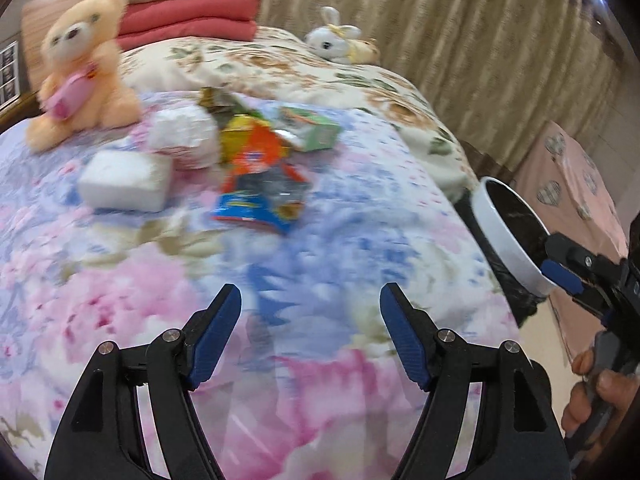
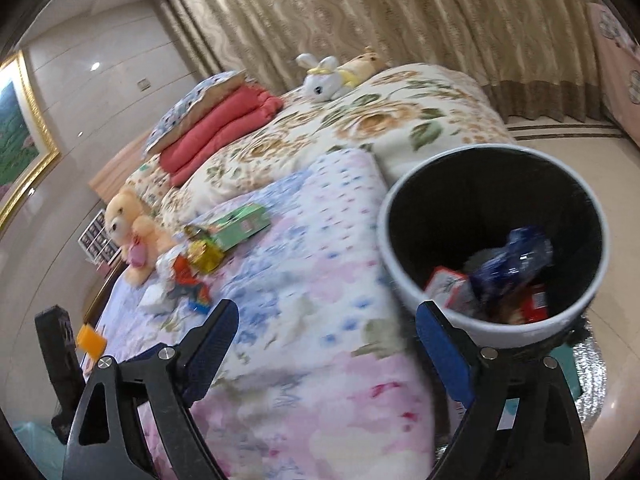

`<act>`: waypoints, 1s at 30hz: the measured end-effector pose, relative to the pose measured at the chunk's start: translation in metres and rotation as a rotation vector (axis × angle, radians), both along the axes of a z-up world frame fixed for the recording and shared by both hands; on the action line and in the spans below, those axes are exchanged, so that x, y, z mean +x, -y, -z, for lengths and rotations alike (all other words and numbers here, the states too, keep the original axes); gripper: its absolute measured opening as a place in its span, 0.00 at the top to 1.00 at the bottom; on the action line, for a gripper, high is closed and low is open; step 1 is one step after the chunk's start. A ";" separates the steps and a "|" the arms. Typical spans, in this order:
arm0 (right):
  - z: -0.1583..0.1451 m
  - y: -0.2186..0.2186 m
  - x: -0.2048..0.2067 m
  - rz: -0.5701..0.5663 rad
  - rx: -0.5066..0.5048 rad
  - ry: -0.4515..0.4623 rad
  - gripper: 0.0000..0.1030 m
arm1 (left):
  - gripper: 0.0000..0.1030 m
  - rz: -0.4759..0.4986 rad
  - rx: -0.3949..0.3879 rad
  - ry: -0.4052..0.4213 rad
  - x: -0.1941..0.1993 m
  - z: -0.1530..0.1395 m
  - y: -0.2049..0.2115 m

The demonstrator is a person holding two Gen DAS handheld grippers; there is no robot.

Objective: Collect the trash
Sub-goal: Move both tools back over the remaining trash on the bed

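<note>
A pile of trash lies on the floral bed: a blue-orange snack wrapper [image 1: 260, 196], a yellow wrapper [image 1: 240, 132], a green carton [image 1: 316, 128], a white tissue pack [image 1: 124, 180] and crumpled white paper [image 1: 184, 136]. The pile also shows in the right wrist view [image 2: 200, 264]. A white bin [image 2: 492, 240] with a black liner stands at the bed's right edge and holds several wrappers [image 2: 508, 268]. My left gripper [image 1: 310, 300] is open and empty above the bed, short of the pile. My right gripper [image 2: 324, 312] is open and empty beside the bin, seen also from the left [image 1: 560, 264].
A peach teddy bear [image 1: 80, 72] sits left of the pile. A white bunny toy [image 1: 334, 36] and folded red blankets [image 1: 192, 20] lie at the bed's far end. Curtains hang behind. A pink cabinet [image 1: 572, 184] stands right of the bin.
</note>
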State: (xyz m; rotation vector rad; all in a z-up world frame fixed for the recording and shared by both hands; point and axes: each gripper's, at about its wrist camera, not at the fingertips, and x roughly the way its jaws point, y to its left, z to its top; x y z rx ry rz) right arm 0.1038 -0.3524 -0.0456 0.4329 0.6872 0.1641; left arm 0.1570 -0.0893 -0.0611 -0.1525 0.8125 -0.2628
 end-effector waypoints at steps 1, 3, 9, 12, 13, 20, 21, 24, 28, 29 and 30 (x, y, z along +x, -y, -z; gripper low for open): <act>0.001 -0.006 0.002 -0.015 0.001 -0.002 0.11 | 0.28 -0.014 0.002 -0.001 0.000 0.001 -0.007; 0.003 -0.017 0.003 -0.038 0.004 -0.006 0.11 | 0.28 -0.038 0.002 -0.001 -0.001 0.002 -0.018; 0.014 -0.047 0.011 -0.102 0.016 -0.030 0.11 | 0.28 -0.100 0.000 -0.010 -0.004 0.005 -0.048; 0.017 -0.061 0.015 -0.131 0.015 -0.038 0.11 | 0.28 -0.131 -0.005 -0.015 -0.005 0.007 -0.062; 0.018 -0.065 0.016 -0.142 0.016 -0.039 0.11 | 0.28 -0.139 -0.007 -0.017 -0.005 0.007 -0.065; 0.026 -0.091 0.027 -0.206 0.034 -0.052 0.11 | 0.27 -0.190 -0.004 -0.028 0.000 0.009 -0.089; 0.027 -0.095 0.029 -0.218 0.035 -0.056 0.11 | 0.26 -0.196 0.002 -0.033 0.002 0.010 -0.092; 0.031 -0.107 0.036 -0.254 0.040 -0.066 0.11 | 0.26 -0.209 0.007 -0.046 0.006 0.012 -0.101; 0.035 -0.122 0.048 -0.296 0.036 -0.075 0.11 | 0.26 -0.207 0.021 -0.058 0.015 0.013 -0.113; 0.035 -0.125 0.051 -0.303 0.034 -0.076 0.11 | 0.25 -0.201 0.027 -0.063 0.018 0.013 -0.116; 0.036 -0.128 0.054 -0.309 0.033 -0.078 0.11 | 0.25 -0.198 0.029 -0.064 0.022 0.013 -0.119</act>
